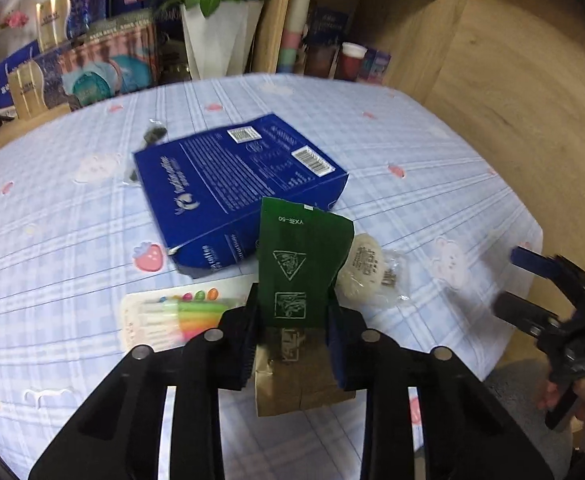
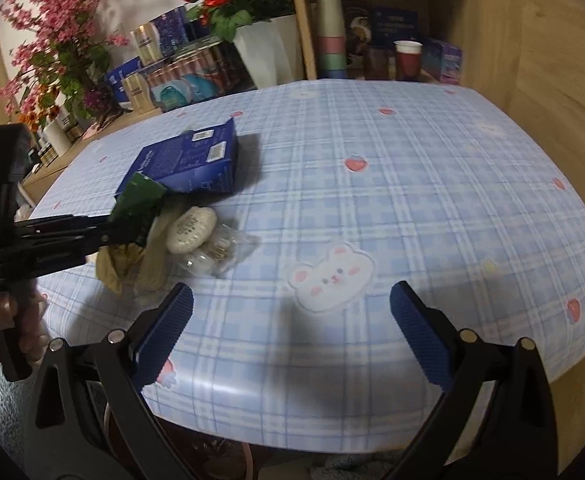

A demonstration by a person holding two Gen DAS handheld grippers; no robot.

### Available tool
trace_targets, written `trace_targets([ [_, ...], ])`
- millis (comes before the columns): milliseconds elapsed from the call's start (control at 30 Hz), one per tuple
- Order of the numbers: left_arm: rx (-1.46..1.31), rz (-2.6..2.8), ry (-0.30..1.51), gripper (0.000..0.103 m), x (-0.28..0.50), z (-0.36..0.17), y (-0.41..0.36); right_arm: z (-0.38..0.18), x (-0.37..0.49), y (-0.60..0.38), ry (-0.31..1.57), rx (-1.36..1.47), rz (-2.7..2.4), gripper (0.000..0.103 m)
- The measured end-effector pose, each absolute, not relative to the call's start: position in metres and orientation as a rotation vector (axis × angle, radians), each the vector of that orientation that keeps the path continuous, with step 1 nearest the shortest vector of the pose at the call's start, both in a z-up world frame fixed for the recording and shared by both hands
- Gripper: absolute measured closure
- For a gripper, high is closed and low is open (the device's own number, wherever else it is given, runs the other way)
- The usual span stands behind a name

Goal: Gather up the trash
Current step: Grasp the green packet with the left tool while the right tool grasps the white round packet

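Observation:
My left gripper is shut on a green and tan paper wrapper, held above the table; it also shows at the left of the right wrist view. A blue box lies flat behind it, also seen in the right wrist view. A white wrapped bun in clear plastic lies to the right, also in the right wrist view. My right gripper is open and empty over the table's near edge; it appears at the right of the left wrist view.
A pack of coloured markers lies at the left of my left gripper. A small dark wrapper lies behind the blue box. The blue checked tablecloth covers the table. Flower vase, boxes and shelf with cups stand behind.

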State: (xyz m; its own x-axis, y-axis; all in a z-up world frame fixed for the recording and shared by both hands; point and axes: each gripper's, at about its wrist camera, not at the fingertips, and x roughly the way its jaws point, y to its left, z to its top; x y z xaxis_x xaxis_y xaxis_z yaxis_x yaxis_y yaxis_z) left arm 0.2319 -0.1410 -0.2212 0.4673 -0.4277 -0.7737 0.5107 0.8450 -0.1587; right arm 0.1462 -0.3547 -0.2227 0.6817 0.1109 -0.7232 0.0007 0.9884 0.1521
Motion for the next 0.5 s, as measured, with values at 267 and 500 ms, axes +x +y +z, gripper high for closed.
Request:
trace_targets([
  [267,-0.061,-0.518,0.886,0.076,0.205,-0.202,-0.09,-0.23,0.192,-0.31,0.839,0.071,0.179,0.026],
  [500,-0.162,-0.449,0.874,0.076,0.188,-0.195,-0.045,-0.246,0.23,-0.284,0.914,0.027,0.21,0.036],
])
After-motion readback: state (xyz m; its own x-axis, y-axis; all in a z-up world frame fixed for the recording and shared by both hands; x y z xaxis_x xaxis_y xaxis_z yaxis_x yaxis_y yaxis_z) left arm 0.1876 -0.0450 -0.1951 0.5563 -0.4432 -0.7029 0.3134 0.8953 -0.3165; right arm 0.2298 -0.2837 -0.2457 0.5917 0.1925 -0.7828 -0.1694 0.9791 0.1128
